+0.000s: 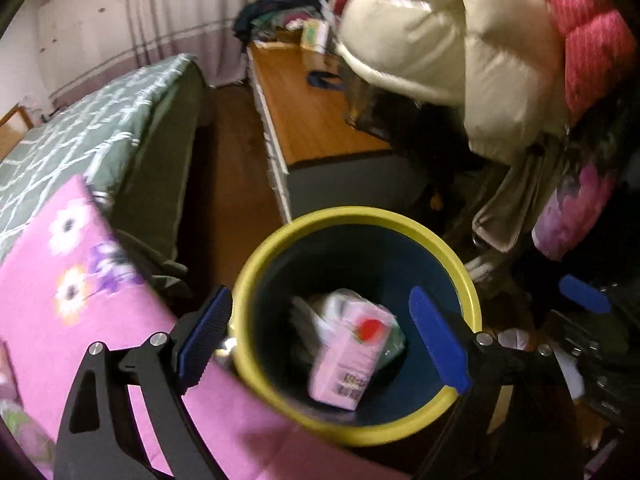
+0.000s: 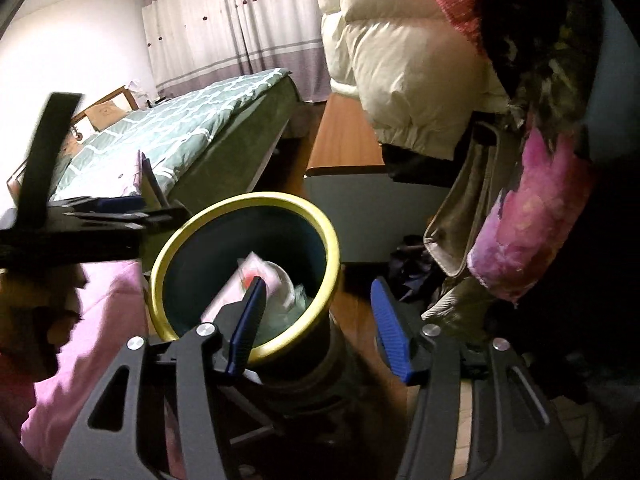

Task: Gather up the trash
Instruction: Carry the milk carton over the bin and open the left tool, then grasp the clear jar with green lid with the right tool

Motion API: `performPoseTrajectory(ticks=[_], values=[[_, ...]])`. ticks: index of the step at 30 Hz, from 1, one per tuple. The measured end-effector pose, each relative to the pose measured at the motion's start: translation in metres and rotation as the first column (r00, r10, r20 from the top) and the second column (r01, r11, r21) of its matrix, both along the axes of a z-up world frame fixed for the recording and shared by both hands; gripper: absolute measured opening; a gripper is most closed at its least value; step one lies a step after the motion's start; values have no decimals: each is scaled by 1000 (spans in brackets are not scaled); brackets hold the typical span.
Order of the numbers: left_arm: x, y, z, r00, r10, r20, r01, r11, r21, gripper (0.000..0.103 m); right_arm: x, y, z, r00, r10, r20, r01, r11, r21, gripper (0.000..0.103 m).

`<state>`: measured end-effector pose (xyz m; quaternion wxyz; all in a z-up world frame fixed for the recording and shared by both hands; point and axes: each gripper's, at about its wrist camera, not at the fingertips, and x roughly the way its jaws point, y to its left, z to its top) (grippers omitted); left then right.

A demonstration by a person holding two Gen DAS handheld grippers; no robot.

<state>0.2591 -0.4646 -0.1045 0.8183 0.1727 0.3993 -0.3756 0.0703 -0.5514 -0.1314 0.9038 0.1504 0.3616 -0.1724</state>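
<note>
- Left gripper (image 1: 324, 338): jaws spread wide, nothing between the blue pads (image 1: 438, 340). It hangs over the open mouth of the bin.
- Right gripper (image 2: 320, 328): jaws likewise parted, empty. One blue pad sits over the near rim of the bin, the other over the wood floor (image 2: 360, 312) beside it.
- Trash bin (image 1: 456, 256): round, yellow rim, dark blue inside, standing upright on the floor, just beside the pink floral bedding (image 1: 60, 280).
- Pink carton (image 1: 346, 356): lies tilted inside the bin, red round mark on its face, barcode toward the near end. Motion-blurred in both views.
- Beneath the carton: crumpled white and greenish waste (image 1: 332, 308); kind cannot be told.
- In the right wrist view, the left gripper's dark frame crosses the left edge, near the bin rim.
- Outward: bed with green patterned cover (image 2: 192, 116); low wooden bench (image 1: 316, 116) with a small dark-blue item on it; cream puffer jacket (image 1: 440, 40) hanging above; curtain (image 2: 240, 20) at the far wall.
</note>
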Motion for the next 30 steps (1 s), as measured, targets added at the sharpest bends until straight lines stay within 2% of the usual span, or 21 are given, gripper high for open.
performPoseTrajectory(ticks=[3, 6, 9, 11, 13, 15, 17, 18, 19, 20, 21, 24, 26, 29, 30], values=[[-6, 45, 23, 996, 56, 76, -52, 997, -50, 94, 8, 5, -1, 1000, 20, -1, -20, 1000, 10, 52], [-13, 105, 44, 979, 150, 140, -135, 984, -113, 95, 19, 15, -2, 998, 56, 3, -56, 998, 18, 52], [-20, 174, 56, 940, 285, 189, -252, 951, -178, 98, 32, 30, 1, 995, 102, 12, -102, 994, 23, 52], [-25, 223, 60, 901, 380, 210, -340, 918, -203, 98, 45, 46, 5, 989, 146, 18, -146, 989, 18, 52], [-28, 272, 60, 850, 477, 223, -433, 875, -219, 98, 56, 62, 8, 982, 185, 23, -186, 983, 14, 52], [-31, 330, 55, 778, 587, 224, -542, 807, -234, 98, 66, 80, 11, 973, 230, 31, -230, 973, 9, 52], [-31, 385, 48, 703, 684, 195, -642, 729, -240, 98, 79, 103, 15, 959, 280, 34, -280, 960, 1, 52], [-31, 407, 45, 671, 717, 188, -676, 696, -241, 98, 87, 117, 16, 949, 312, 34, -312, 950, 1, 52], [-31, 432, 42, 628, 755, 187, -715, 655, -242, 98, 90, 124, 18, 945, 326, 35, -327, 945, 1, 52], [-31, 449, 40, 599, 778, 190, -739, 628, -242, 98, 97, 138, 20, 934, 355, 34, -355, 935, 0, 52], [-32, 471, 37, 554, 810, 194, -772, 586, -244, 98, 104, 152, 22, 923, 383, 31, -383, 924, -3, 52], [-34, 520, 26, 459, 865, 204, -829, 499, -251, 98, 118, 188, 28, 893, 450, 28, -450, 893, -9, 52], [-32, 543, 18, 405, 889, 216, -859, 450, -242, 98, 126, 209, 32, 871, 491, 30, -491, 871, -5, 52], [-32, 562, 6, 370, 909, 191, -880, 409, -243, 98, 138, 243, 39, 830, 556, 38, -556, 831, -15, 52], [-31, 567, 3, 370, 914, 170, -883, 402, -241, 98, 144, 256, 41, 812, 582, 38, -582, 813, -16, 52]])
